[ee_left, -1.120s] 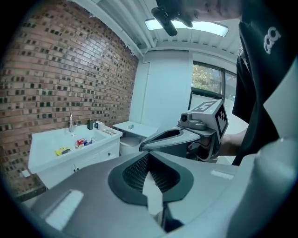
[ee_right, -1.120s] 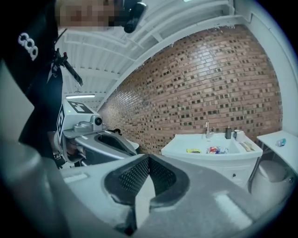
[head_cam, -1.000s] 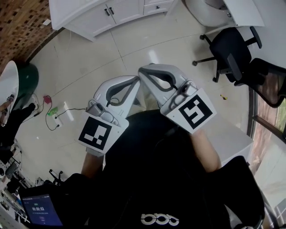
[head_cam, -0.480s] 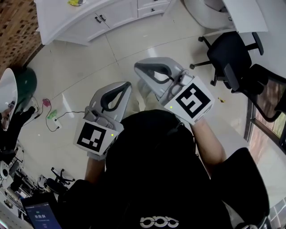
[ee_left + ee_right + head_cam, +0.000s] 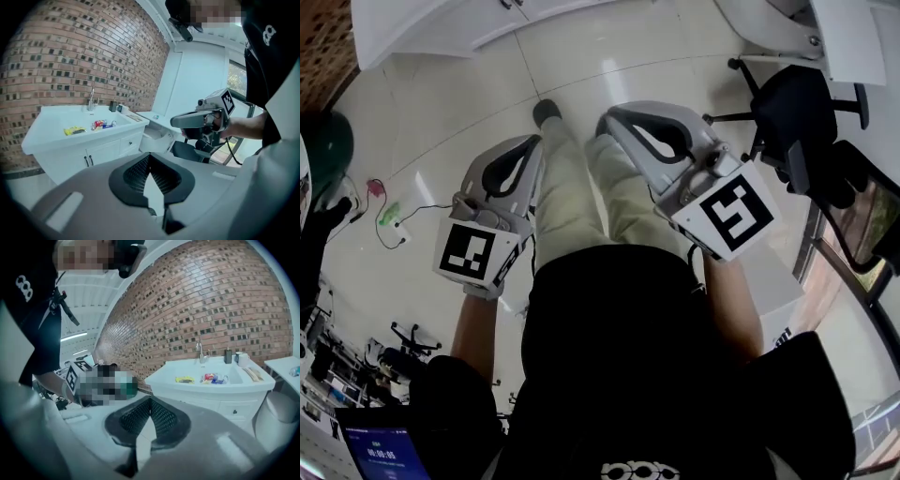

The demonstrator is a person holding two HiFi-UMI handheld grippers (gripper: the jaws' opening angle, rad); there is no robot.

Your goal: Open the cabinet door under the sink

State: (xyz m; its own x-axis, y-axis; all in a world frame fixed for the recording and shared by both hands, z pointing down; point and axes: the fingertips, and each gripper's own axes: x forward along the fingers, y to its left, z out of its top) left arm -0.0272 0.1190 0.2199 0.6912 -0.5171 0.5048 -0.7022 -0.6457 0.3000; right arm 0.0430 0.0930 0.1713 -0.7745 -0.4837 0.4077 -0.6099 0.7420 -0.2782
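Observation:
The white sink cabinet [image 5: 101, 152] stands against the brick wall, its two doors shut, with a pair of dark handles [image 5: 87, 161] side by side. It also shows in the right gripper view [image 5: 220, 401] and as a sliver at the top of the head view [image 5: 441, 26]. My left gripper [image 5: 530, 142] and right gripper [image 5: 614, 117] are held in front of the person's body, well short of the cabinet. Both are shut on nothing, with the jaw tips meeting [image 5: 149, 157] [image 5: 150, 400]. The right gripper [image 5: 204, 119] shows in the left gripper view.
The sink basin [image 5: 211, 378] holds a yellow item and small coloured items, with a faucet [image 5: 200, 352] and bottle behind. A white toilet [image 5: 276, 416] stands right of the cabinet. Black office chairs [image 5: 797, 103] stand right. A cable and power strip [image 5: 389, 220] lie on the floor left.
The cabinet has slid up to the top edge of the head view. The person's legs have come into view between the grippers, which have spread apart. Both stay shut.

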